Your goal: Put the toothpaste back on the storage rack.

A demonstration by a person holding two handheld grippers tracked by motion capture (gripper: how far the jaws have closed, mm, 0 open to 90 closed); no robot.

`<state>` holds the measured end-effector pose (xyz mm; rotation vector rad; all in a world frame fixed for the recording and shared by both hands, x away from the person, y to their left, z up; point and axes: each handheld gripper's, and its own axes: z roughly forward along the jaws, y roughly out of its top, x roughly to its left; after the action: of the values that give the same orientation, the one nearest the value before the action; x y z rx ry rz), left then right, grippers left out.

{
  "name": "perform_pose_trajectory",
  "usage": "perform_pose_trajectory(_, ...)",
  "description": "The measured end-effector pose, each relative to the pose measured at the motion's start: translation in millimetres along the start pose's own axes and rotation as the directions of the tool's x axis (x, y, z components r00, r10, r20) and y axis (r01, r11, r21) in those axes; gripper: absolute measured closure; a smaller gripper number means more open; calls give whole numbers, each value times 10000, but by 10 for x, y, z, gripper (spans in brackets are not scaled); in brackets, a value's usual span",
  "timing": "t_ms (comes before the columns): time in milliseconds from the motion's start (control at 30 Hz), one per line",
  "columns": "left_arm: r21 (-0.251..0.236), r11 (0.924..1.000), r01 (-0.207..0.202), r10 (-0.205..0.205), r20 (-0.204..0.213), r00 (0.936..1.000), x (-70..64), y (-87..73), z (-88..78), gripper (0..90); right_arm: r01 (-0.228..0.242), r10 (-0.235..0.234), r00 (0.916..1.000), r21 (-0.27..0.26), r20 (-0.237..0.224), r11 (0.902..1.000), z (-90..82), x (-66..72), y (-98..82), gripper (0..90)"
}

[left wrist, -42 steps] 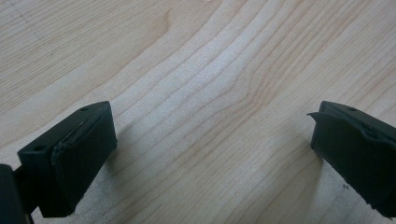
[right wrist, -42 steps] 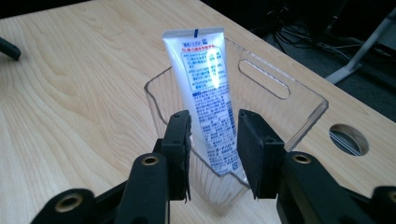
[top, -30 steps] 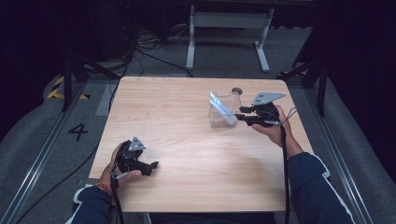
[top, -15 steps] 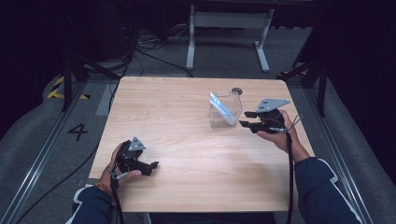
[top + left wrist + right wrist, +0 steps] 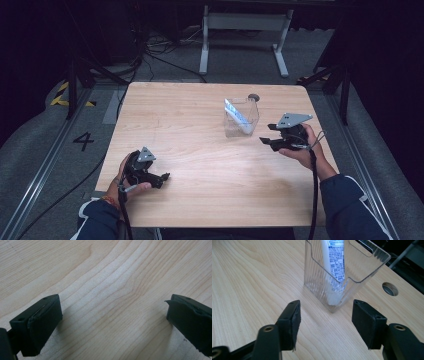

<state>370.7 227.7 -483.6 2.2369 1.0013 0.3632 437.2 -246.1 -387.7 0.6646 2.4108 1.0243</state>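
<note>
A clear ribbed plastic holder (image 5: 241,117) (image 5: 342,270) stands upright on the wooden table (image 5: 200,145), right of centre. A white tube with blue print (image 5: 237,114) (image 5: 334,262) leans inside it, cap end down. My right gripper (image 5: 267,141) (image 5: 325,320) hovers just right of the holder, open, nothing between its jaws, a short way from the holder. My left gripper (image 5: 164,177) (image 5: 112,317) rests near the table's front left, open over bare wood.
A round cable hole (image 5: 253,97) (image 5: 390,288) sits in the table behind the holder. A metal stand (image 5: 245,30) and cables lie on the dark floor beyond the far edge. Rails run along the floor on both sides.
My right gripper has drawn back from the holder toward the right and nearer the front edge. The holder with the tube stays put. The left gripper has not moved.
</note>
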Motion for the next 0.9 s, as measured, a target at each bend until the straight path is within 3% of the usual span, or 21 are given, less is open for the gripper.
perform_pose_trajectory(167, -2, 10000, 3, -3, -2, 10000, 0, 0, 0, 5, 47, -52, 9999, 450, 103, 9990, 19, 17, -52, 356)
perform_pose_trajectory(900, -5, 10000, -7, 7, -14, 10000, 0, 0, 0, 5, 339, -383, 9983, 949, 450, 9949, -95, 158, -353, 302)
